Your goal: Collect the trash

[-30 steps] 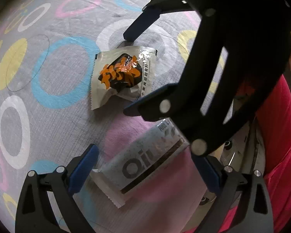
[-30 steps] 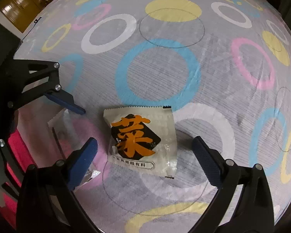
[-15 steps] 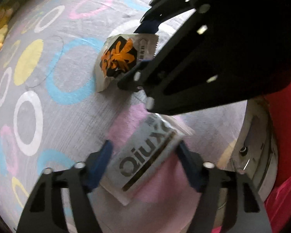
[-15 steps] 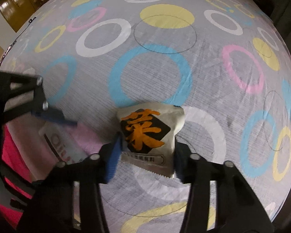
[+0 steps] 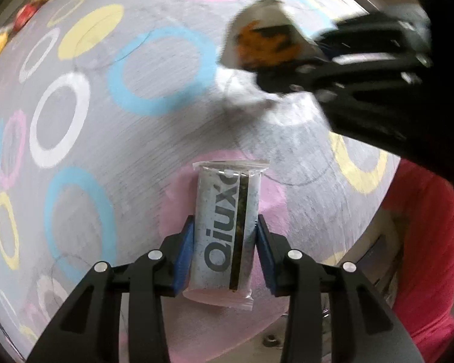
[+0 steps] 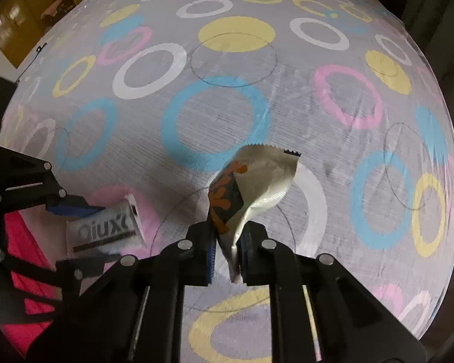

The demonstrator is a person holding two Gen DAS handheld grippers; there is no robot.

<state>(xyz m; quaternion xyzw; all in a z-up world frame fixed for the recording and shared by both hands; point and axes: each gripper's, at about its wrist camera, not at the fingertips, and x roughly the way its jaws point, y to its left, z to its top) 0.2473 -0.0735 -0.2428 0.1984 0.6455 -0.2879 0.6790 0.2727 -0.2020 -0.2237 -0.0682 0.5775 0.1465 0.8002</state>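
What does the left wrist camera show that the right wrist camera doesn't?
Left wrist only: the grey wrapper's full length between the closing left claw's blue pads, and small toys at the far edge. Right wrist only: the right claw closing on the folded, crumpled orange packet, sharp and close, plus yellow furniture beyond the cloth. Both: the ring-patterned cloth, both wrappers, and the red sleeve.

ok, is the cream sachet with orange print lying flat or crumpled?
Crumpled: the cream sachet with orange print is folded lengthwise, pinched in the closing right gripper.
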